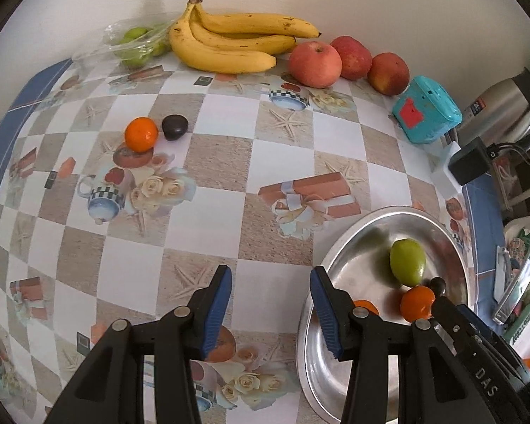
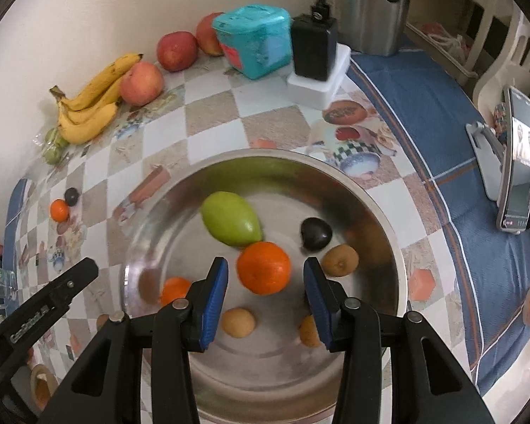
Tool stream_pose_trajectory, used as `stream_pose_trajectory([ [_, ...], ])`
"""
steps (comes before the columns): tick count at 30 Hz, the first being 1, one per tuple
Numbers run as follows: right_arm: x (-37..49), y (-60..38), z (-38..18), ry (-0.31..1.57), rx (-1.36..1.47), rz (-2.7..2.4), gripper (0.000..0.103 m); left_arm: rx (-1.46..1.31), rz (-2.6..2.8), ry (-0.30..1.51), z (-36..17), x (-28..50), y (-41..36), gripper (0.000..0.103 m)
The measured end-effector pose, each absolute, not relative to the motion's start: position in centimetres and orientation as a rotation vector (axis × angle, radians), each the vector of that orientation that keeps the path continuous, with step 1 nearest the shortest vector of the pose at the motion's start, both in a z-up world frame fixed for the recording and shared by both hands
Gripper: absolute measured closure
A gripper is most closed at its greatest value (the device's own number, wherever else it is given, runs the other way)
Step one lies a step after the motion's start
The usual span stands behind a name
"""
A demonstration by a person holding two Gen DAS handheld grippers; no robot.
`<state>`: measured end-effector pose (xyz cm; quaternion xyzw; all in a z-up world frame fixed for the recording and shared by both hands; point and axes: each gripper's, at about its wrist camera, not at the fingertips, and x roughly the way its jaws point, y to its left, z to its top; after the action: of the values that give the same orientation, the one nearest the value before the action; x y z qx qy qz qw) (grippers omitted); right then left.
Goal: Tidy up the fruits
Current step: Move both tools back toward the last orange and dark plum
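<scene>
Both tongs, left tongs point(image 1: 270, 309) and right tongs point(image 2: 265, 298), are being held part open, nothing gripped. Risk: round orange point(image 2: 264, 268) being nudged, rolling in the steel bowl point(image 2: 378, 208).

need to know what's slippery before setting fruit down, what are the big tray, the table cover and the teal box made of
Tray: looks like polished metal, probably steel; it mirrors the fruit in blurred reflections.
Table cover: seems a printed, smooth sheet, likely vinyl or oilcloth; faint sheen, flat printed checks. Fabric cannot be ruled out.
Teal box: probably matte plastic with moulded edges and a red sticker.
</scene>
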<state>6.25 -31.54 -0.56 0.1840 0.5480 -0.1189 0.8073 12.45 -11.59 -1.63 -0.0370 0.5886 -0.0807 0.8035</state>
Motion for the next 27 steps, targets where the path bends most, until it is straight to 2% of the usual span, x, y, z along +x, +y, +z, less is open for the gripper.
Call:
stream_pose_trajectory([
  [3,6.3,-31.2,-0.1,1.165,0.381,-0.246,0.058,-0.084,-0.168,1.263,-1.6,12.5,-11.4,0.052],
  [6,6.4,-31.0,0.0,1.166,0.373,-0.244,0.058,-0.080,-0.153,1.271,-1.8,12.6,-11.3,0.035],
  [7,6.5,-30.9,-0.1,1.167,0.369,-0.245,0.057,-0.076,-0.144,1.275,-1.9,12.6,-11.2,0.034],
  [9,6.5,-30.8,-0.2,1.173,0.361,-0.250,0.049,-0.075,-0.128,1.287,-2.2,12.7,-11.0,0.032],
  [14,6.7,-30.5,-0.5,1.185,0.341,-0.247,0.045,-0.076,-0.068,1.310,-2.8,12.9,-10.1,0.013],
  [16,6.8,-30.4,-0.7,1.191,0.329,-0.246,0.038,-0.084,-0.042,1.322,-3.1,12.9,-9.6,0.006],
  [24,6.9,-30.1,-1.2,1.209,0.316,-0.245,0.037,-0.116,0.010,1.348,-3.6,13.0,-8.6,0.005],
  [27,7.0,-30.2,-1.2,1.209,0.315,-0.246,0.037,-0.113,0.019,1.348,-3.6,13.0,-8.6,0.002],
])
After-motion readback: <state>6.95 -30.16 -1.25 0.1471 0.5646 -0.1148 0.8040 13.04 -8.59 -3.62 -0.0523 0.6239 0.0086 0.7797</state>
